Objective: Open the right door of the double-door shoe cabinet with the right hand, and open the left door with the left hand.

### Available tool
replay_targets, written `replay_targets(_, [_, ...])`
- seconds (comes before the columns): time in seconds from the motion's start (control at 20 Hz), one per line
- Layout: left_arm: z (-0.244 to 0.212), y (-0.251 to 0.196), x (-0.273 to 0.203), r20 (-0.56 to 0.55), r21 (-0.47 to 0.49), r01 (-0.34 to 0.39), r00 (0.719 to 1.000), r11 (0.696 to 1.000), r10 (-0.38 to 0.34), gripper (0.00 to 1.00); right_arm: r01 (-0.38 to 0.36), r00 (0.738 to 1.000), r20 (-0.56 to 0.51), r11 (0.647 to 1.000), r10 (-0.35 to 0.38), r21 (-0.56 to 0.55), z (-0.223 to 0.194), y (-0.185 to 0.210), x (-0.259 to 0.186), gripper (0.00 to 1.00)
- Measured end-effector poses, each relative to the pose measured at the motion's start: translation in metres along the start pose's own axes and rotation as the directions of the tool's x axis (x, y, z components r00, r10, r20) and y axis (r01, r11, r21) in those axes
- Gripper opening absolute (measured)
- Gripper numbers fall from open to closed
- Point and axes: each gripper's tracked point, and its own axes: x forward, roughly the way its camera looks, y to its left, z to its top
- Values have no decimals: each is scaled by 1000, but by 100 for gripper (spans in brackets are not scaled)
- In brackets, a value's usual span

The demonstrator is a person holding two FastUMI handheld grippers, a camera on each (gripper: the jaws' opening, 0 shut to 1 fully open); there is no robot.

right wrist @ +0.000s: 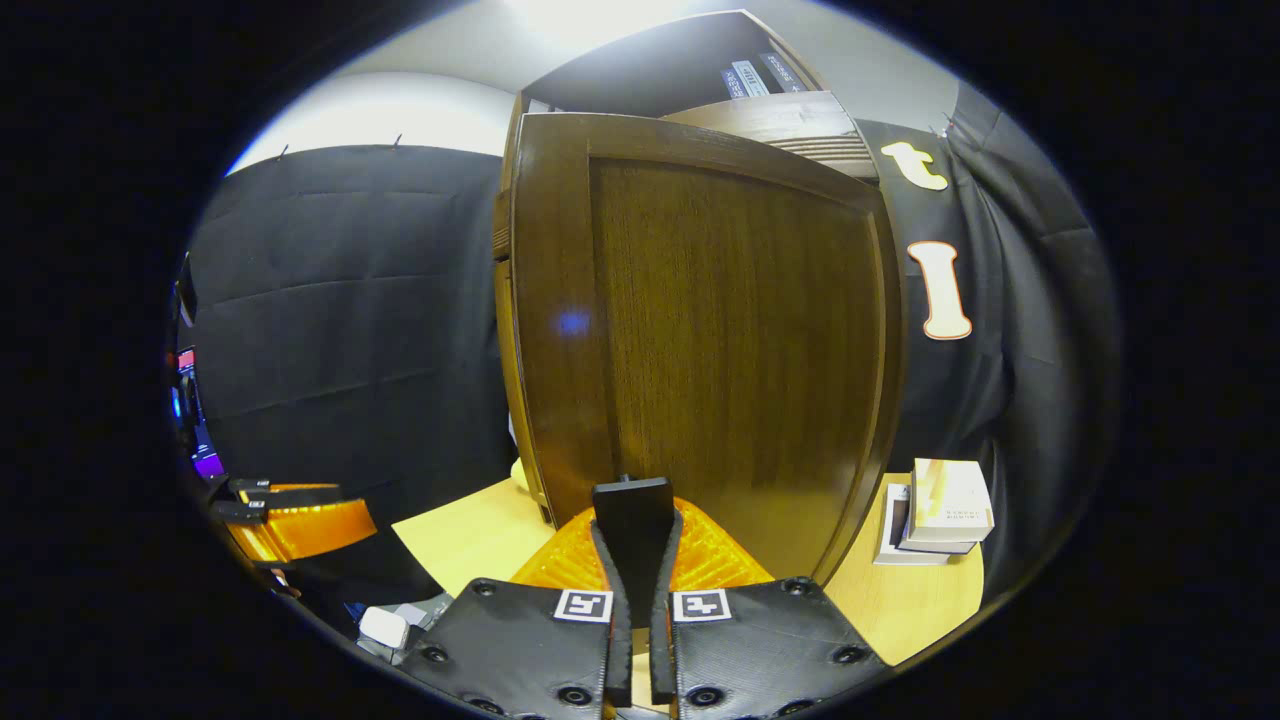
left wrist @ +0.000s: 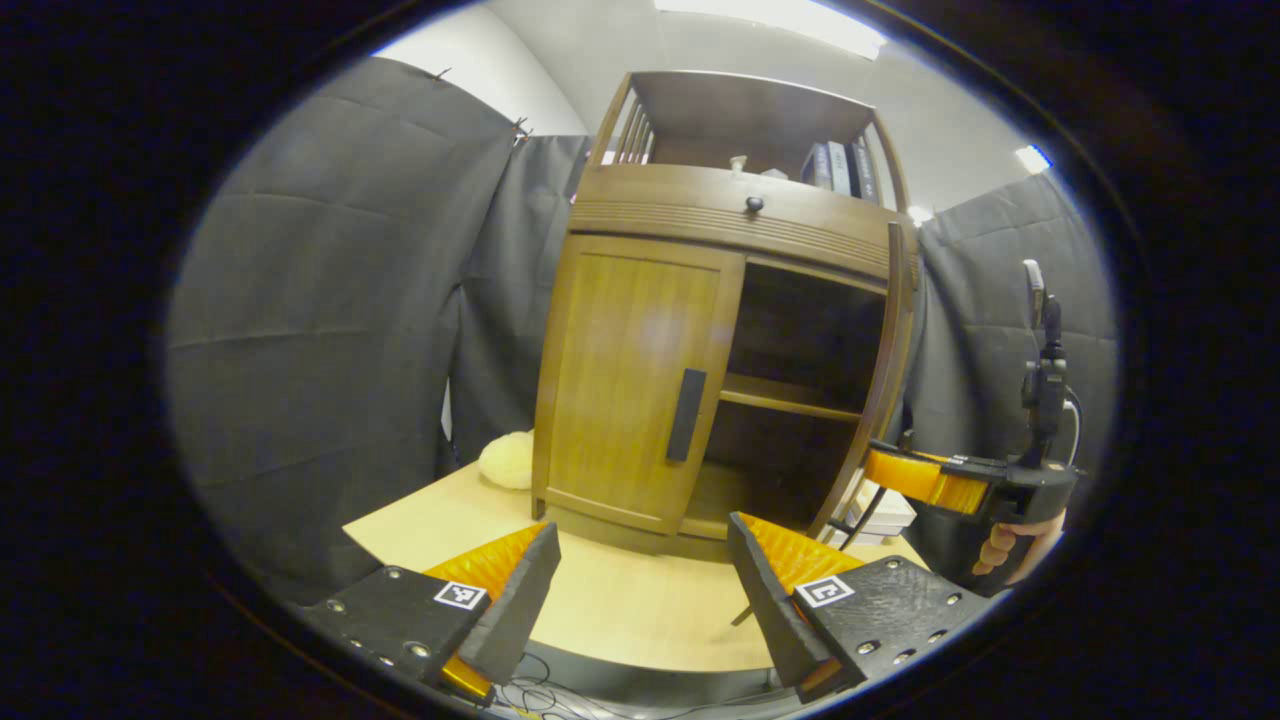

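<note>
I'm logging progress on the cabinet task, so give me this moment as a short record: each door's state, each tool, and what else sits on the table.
right door: swung wide open, shelves exposed
left door: shut, its dark handle untouched
left tool: open, in front of the left door, apart from it
right tool: closed, by the open door's lower edge; whether it grips the door is unclear
table: holds the cabinet, stacked books, a pale fluffy thing
remaining: left door

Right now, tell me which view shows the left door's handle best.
The left gripper view: the handle faces it squarely on the closed left door. In the right gripper view the open right door blocks that side.
</note>
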Motion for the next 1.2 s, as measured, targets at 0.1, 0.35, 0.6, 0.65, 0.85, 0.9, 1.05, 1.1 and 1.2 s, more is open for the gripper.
replay_targets(0.1, [11,-7,10,27,27,6,1000,1000,-7,96,7,1000,2,1000,-7,12,-5,-7,-14,7])
replay_targets(0.35, [15,-14,26,19,63,50,999,997,-51,97,11,1000,2,999,-11,30,-9,-26,-40,6])
replay_targets(0.6, [19,-24,40,-3,74,94,996,993,-94,97,-5,1000,23,1000,4,27,-11,-43,-57,6])
replay_targets(0.65, [18,-27,42,-6,73,108,994,991,-108,97,-3,1000,22,1000,2,31,-11,-46,-60,6])
replay_targets(0.85, [25,-36,47,-10,83,149,989,985,-149,97,24,999,24,998,-25,55,-14,-60,-71,6])
replay_targets(0.9, [27,-38,49,-10,84,157,988,984,-156,97,32,999,25,998,-33,59,-15,-64,-73,6])
replay_targets(1.05, [29,-38,52,-6,91,159,987,983,-160,97,50,998,26,996,-51,70,-15,-73,-80,5])
replay_targets(1.1, [31,-37,52,-5,92,157,988,983,-157,97,54,998,26,996,-56,72,-15,-78,-81,5])
replay_targets(1.2, [30,-36,50,-1,93,152,988,984,-153,96,67,997,27,994,-70,82,-16,-86,-86,5])
